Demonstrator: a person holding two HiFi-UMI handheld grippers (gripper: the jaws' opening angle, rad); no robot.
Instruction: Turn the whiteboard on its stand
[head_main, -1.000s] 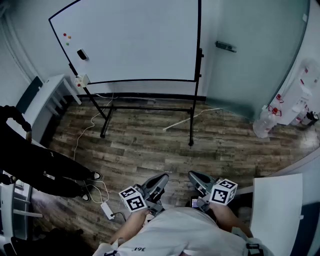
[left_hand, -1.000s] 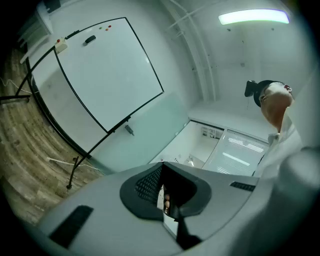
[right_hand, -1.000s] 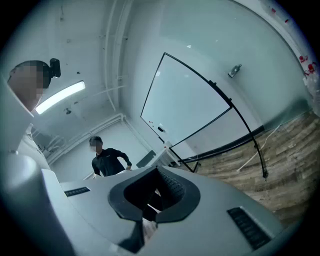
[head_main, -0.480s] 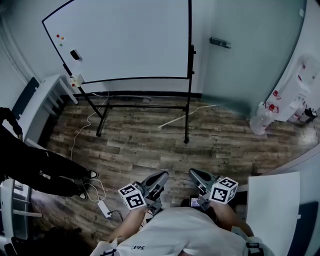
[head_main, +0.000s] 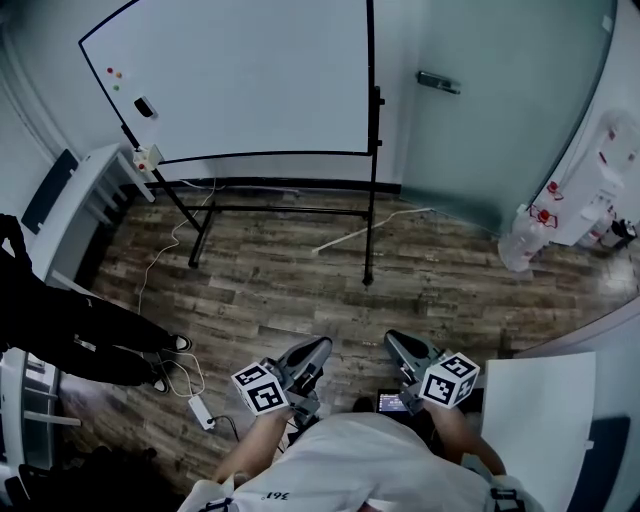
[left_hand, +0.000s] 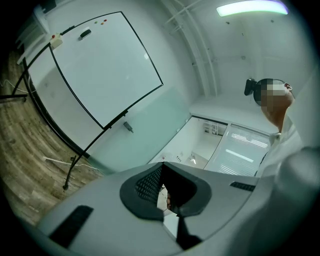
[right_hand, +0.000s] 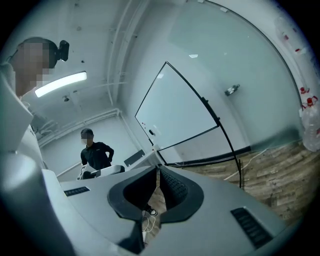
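Whiteboard (head_main: 250, 80) stands on plank floor (head_main: 450, 290), near wall (head_main: 500, 120).

The whiteboard (head_main: 240, 80) loses its top edge to the head view's upper border; the coloured dots (head_main: 113, 75) and dark piece (head_main: 145, 107) on it are too small to identify, as is the pale object (head_main: 147, 158) at its lower left corner; a bystander (head_main: 60, 320) is cut off at the left edge; the wearer's shirt (head_main: 350, 465) hides the rear of the left hand-held gripper (head_main: 312, 352) and right hand-held gripper (head_main: 402, 346); a small screen (head_main: 392, 402) between them is half covered.
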